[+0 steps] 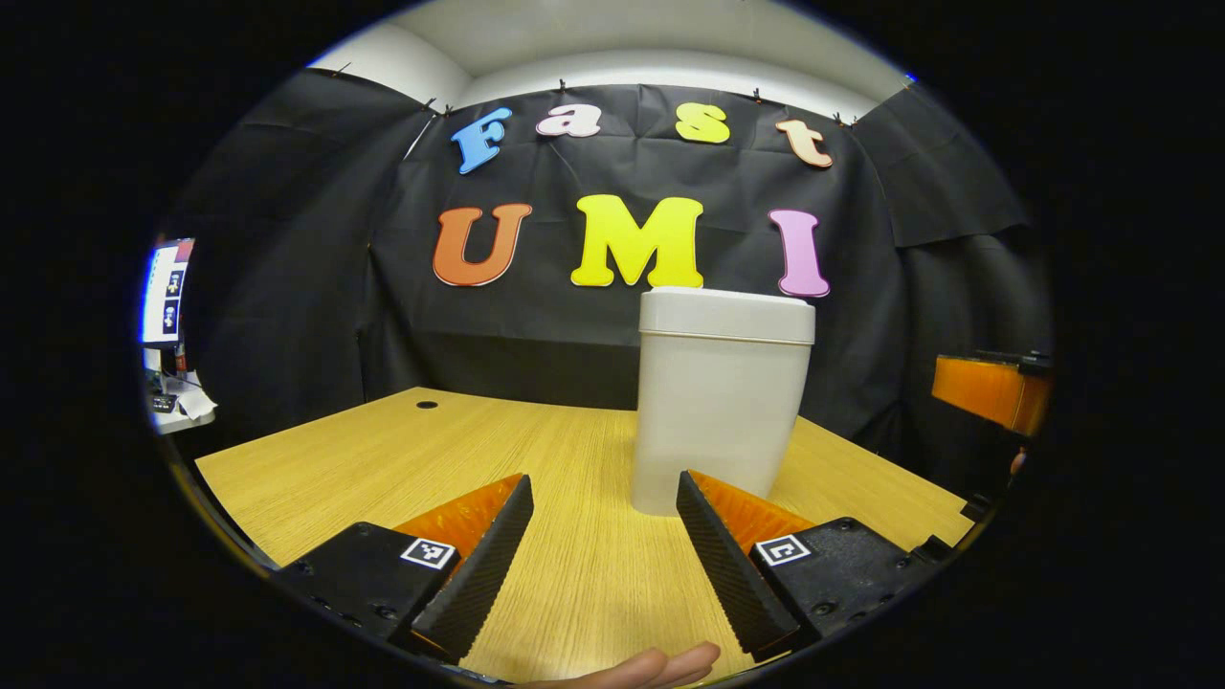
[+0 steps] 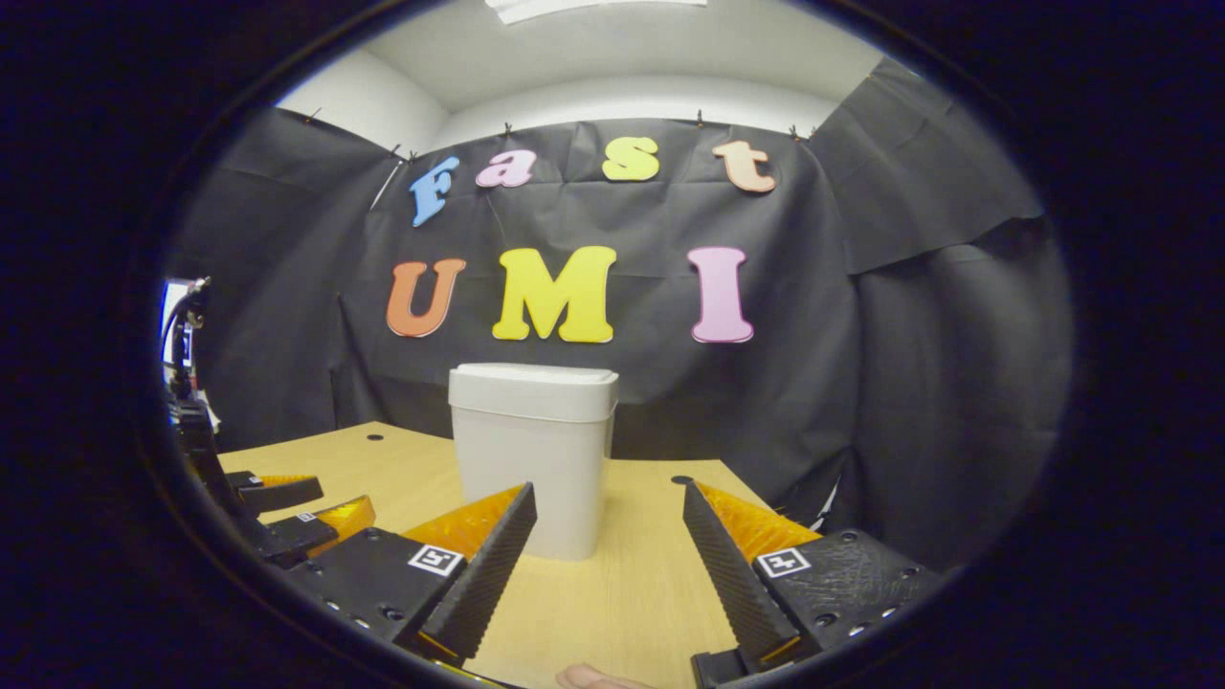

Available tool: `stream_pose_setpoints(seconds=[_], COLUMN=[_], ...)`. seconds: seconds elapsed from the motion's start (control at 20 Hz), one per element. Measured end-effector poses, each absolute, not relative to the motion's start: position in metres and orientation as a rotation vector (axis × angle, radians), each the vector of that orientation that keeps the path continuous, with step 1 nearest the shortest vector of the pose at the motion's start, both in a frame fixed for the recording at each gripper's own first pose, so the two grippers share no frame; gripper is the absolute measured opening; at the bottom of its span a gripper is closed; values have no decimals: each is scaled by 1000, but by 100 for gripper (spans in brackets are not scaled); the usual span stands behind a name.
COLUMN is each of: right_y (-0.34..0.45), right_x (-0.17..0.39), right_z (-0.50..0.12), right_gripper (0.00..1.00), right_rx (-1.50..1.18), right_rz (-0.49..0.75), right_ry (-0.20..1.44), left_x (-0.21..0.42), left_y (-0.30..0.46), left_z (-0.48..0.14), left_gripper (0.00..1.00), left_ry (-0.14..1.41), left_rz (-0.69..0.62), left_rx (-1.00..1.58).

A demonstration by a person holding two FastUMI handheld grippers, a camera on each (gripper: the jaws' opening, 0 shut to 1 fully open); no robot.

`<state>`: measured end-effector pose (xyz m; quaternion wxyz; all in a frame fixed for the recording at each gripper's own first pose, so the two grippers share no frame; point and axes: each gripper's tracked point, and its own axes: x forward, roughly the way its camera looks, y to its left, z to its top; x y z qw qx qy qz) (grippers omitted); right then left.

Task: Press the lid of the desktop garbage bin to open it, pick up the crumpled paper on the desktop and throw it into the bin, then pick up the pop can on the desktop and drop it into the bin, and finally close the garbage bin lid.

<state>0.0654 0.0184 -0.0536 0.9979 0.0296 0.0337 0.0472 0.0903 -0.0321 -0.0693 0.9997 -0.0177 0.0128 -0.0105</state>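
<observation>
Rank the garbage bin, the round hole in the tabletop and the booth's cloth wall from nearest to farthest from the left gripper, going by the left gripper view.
From the left gripper:
1. Garbage bin: just ahead, slightly right, lid closed.
2. Round hole: far left of the tabletop, near its back edge.
3. Cloth wall: behind the table, farthest.

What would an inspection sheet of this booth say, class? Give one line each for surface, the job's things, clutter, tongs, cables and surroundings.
Surface: wooden table, light grain, with a round hole near the back.
Job's things: white bin upright, lid shut.
Clutter: nothing seen.
Tongs: left tongs open, holding nothing; right tongs open, holding nothing, both short of the bin.
Cables: nothing seen.
Surroundings: black cloth wall behind and to the sides; lit screen at the far left.
</observation>
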Motion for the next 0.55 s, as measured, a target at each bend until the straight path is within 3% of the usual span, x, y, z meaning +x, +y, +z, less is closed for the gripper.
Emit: stream_pose_setpoints(seconds=[0.55], right_y=[-14], right_x=[47], right_z=[-35], right_gripper=[95], right_rx=[102], right_rz=[145], right_ry=[-21], left_x=[73], left_y=[-52], left_z=[-53], left_gripper=[98], left_ry=[3], left_rz=[10], left_rx=[43])
